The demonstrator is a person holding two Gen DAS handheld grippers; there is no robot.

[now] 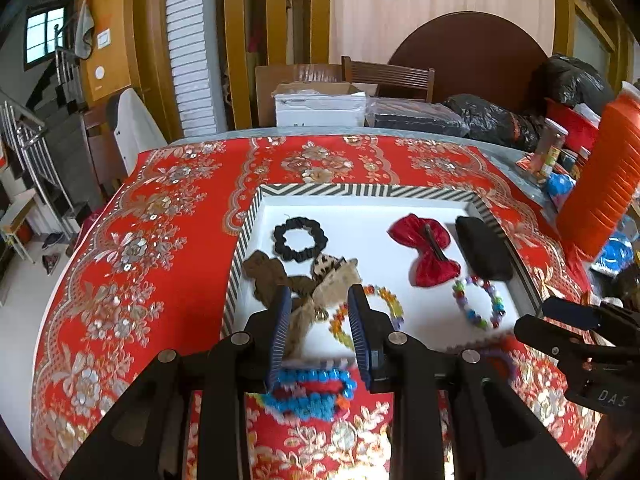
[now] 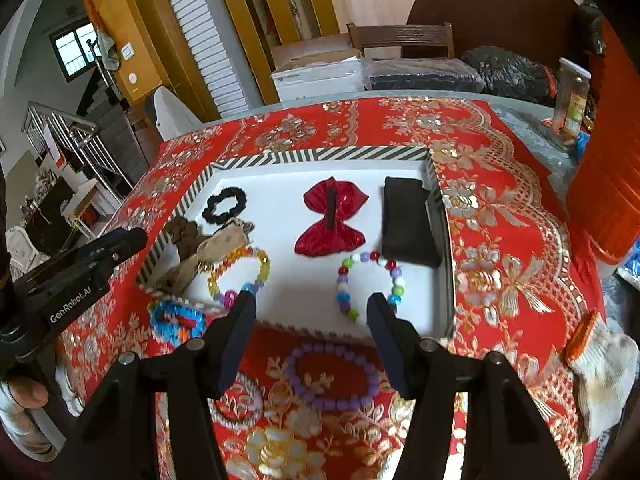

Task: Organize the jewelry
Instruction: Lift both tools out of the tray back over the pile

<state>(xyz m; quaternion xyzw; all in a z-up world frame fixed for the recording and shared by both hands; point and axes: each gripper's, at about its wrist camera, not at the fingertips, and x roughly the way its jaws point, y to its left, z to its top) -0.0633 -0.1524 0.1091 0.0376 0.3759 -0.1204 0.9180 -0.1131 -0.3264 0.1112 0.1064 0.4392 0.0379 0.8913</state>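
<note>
Two hand-held grippers are hovering over a tabletop (image 2: 500, 216) draped in red and gold floral cloth, where a striped-edged tray (image 2: 320, 154) with a white floor is holding the sorted pieces. The left hand-held gripper (image 1: 318, 328) is standing partly spread with nothing pinched, a blue beaded bracelet (image 1: 310, 394) lying on the cloth below it, just outside the tray's near edge. The right hand-held gripper (image 2: 310, 320) is also spread and empty, with a purple beaded bracelet (image 2: 332, 376) resting on the cloth beneath its fingers at 6 o'clock from the tray. Inside the tray, a black scrunchie (image 2: 223, 205) is sitting at 10 o'clock, a red bow clip (image 2: 330, 220) near the centre, a black pouch (image 2: 408, 222) at 3 o'clock, a yellow-orange bead bracelet (image 2: 240, 272) at 8 o'clock and a multicoloured bead bracelet (image 2: 370, 280) at 5 o'clock. Brown and beige fabric hair ties (image 2: 200, 244) are crowding the tray's 9 o'clock edge.
</note>
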